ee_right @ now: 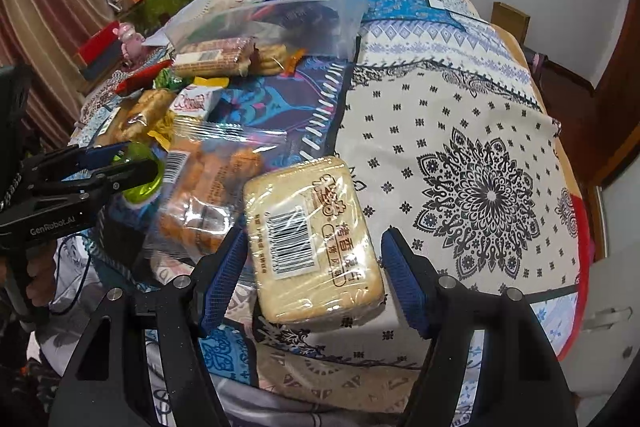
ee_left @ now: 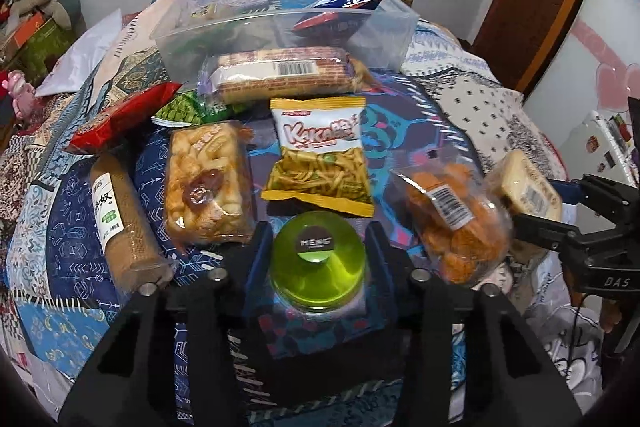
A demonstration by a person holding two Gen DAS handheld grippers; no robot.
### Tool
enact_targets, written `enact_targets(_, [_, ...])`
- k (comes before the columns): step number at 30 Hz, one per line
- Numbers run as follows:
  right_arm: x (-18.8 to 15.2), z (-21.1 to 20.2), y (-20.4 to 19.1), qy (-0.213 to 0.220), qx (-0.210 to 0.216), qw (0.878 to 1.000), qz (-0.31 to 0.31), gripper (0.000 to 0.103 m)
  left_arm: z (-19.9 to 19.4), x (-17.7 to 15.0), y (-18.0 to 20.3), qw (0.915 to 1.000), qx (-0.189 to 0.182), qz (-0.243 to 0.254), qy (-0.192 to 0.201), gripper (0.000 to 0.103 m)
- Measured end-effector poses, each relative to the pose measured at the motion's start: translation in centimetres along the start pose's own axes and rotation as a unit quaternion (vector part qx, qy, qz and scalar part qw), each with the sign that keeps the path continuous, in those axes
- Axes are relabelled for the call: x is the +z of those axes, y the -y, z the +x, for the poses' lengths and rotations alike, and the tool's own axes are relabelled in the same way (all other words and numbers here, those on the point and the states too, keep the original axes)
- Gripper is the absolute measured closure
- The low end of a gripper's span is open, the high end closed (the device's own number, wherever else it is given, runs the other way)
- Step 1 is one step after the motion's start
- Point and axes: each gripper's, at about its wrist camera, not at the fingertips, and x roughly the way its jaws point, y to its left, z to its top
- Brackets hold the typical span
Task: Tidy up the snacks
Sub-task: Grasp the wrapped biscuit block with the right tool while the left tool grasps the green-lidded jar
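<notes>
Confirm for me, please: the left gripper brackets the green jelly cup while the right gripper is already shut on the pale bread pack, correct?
Not quite. The left gripper does bracket the green jelly cup, but the right gripper is not shut on the pale bread pack. In the right wrist view its blue pads stand open on either side of the pack, with a clear gap on the right side.

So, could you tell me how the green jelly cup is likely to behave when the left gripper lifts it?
The jelly cup looks rounded and glossy, so it may slip between the left gripper's open fingers. Lying on the soft quilt, it could roll if nudged. Its plastic looks fairly stiff, probably tolerating a firm squeeze.
</notes>
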Motion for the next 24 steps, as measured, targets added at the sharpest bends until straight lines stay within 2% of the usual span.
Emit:
enact_targets(3, [0.0, 0.5, 0.0, -0.004, 0.003, 1.000, 0.000, 0.038, 0.0, -0.1, -0.1, 1.0000, -0.002, 0.000, 0.004, 0.058])
enact_targets(4, [0.0, 0.6, 0.1, -0.002, 0.004, 1.000, 0.000, 0.044, 0.0, -0.1, 0.0, 1.0000, -0.001, 0.003, 0.006, 0.058])
enact_targets(5, [0.0, 0.7, 0.0, -0.003, 0.007, 1.000, -0.001, 0.045, 0.0, -0.2, 0.0, 1.0000, -0.001, 0.004, 0.007, 0.058])
enact_targets(12, [0.4, 0.0, -0.3, 0.009, 0.005, 1.000, -0.009, 0.050, -0.8, 0.3, -0.1, 0.9998, -0.011, -0.002, 0.015, 0.058])
enact_targets(17, [1.6, -1.0, 0.0, 0.025, 0.013, 1.000, 0.001, 0.051, -2.1, 1.3, -0.5, 0.9991, -0.023, -0.013, 0.034, 0.058])
enact_targets(24, [4.0, -2.4, -0.4, 0.063, 0.016, 0.998, 0.001, 0.051, -4.6, 3.5, -0.7, 0.9964, -0.025, -0.014, 0.080, 0.058])
